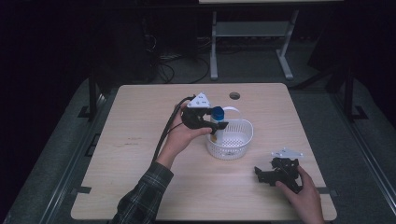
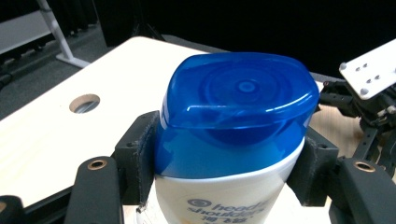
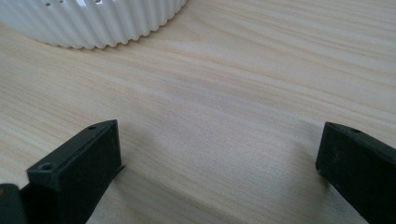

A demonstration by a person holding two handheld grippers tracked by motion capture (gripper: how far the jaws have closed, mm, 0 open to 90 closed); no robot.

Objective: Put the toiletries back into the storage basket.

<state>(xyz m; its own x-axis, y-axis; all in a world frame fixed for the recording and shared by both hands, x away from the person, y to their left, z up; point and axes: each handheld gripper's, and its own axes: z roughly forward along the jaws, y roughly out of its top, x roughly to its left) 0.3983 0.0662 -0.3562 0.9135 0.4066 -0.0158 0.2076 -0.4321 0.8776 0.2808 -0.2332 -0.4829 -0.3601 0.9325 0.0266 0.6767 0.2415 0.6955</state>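
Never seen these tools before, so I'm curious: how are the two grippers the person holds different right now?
The left gripper is shut on a blue-capped bottle; the right gripper is open, holding nothing. The left is raised beside the white basket; the right sits low over the table near its edge. Both are black with two jaws.

Table: we see a light wooden rectangular table (image 1: pixel 140 140) with rounded corners and pale grain.
Cable hole: a small round opening (image 1: pixel 234 95) is cut near the table's far edge, right of its middle.
Behind it: we see the grey metal legs of a second table (image 1: pixel 214 46) standing well apart on the far side.
Floor: grey carpet (image 1: pixel 317 107), with black cables (image 1: pixel 163 70) looped near those legs.
Surroundings: we find them too dark to tell.
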